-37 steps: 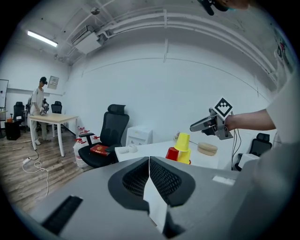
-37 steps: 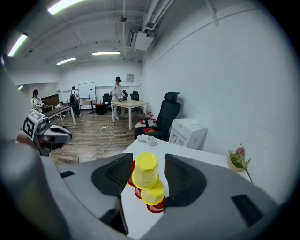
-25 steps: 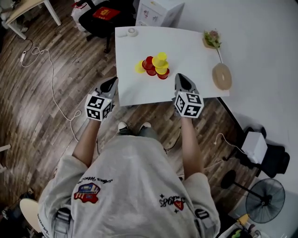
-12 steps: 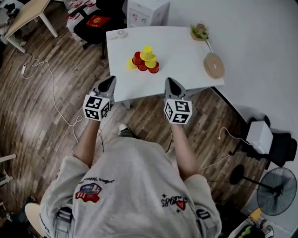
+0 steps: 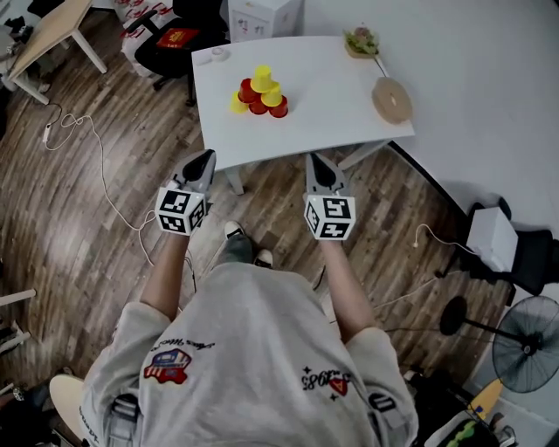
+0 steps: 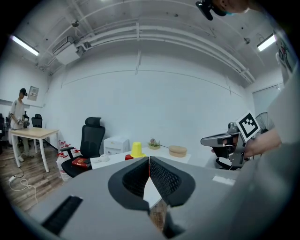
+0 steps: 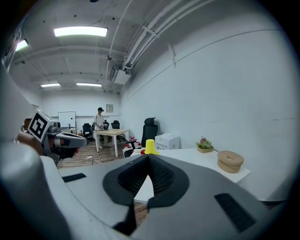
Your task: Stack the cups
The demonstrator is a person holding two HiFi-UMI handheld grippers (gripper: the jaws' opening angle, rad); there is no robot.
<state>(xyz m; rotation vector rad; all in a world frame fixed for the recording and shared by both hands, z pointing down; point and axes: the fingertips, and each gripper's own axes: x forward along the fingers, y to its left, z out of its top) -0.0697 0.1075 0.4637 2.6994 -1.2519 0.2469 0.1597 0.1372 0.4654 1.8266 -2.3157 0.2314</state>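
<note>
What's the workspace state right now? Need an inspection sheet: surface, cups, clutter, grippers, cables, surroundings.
Surface: white table, standing on a wood floor.
Job's things: red and yellow cups grouped mid-table, one yellow on top.
Clutter: white roll at the far corner; plant dish; round wooden piece.
Grippers: left hand-held gripper and right hand-held gripper both shut, empty, short of the table's near edge.
Cables: white cable on the floor at left; second cable at right.
Surroundings: office chair, white cabinet, fan.
</note>
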